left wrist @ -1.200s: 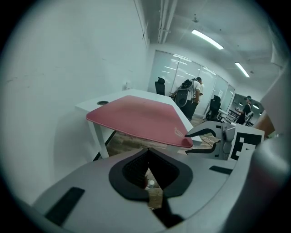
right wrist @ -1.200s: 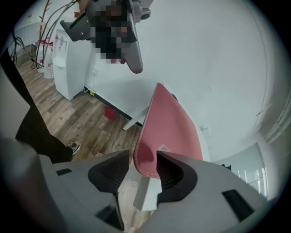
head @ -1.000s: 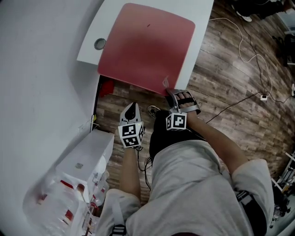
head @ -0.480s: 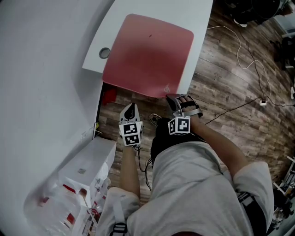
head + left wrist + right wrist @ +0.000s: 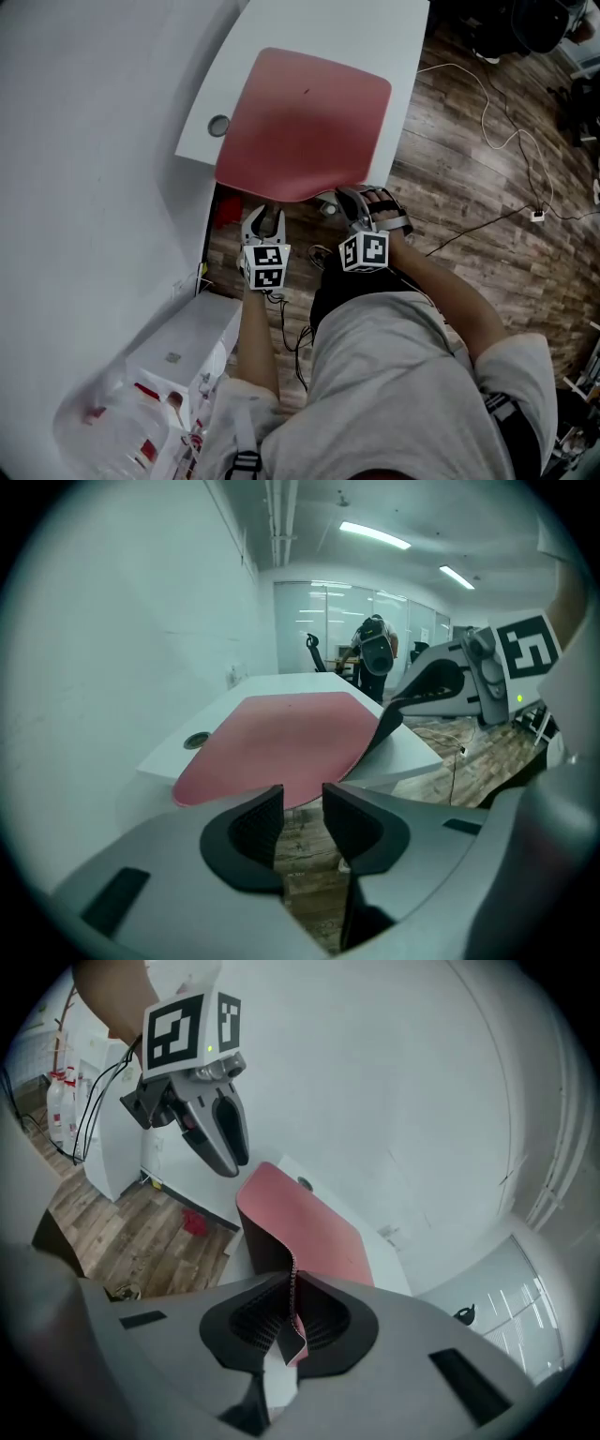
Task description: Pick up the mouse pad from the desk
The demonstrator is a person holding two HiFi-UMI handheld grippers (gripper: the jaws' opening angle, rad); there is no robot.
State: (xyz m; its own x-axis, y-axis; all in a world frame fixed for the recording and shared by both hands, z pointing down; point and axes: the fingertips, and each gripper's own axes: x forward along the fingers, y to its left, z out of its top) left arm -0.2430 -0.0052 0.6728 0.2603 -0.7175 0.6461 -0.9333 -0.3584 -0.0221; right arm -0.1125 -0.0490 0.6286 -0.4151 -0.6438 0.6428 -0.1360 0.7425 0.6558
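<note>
Right gripper view: right gripper [image 5: 289, 1309] fingers [image 5: 251, 1324] pinch mouse pad [image 5: 317, 1230]; left gripper [image 5: 302, 822] opening, empty.

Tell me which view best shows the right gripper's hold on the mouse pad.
The right gripper view: the right gripper has its jaws shut on a corner of the mouse pad. The head view shows the pad's whole top, but the gripper's body covers the pinch. The left gripper view shows the hold side-on.

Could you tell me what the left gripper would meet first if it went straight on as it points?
Likely the near edge of the red mouse pad, overhanging the desk just ahead of the left gripper, whose jaws are opening with nothing between them. Depth is unclear; it might slip underneath.
</note>
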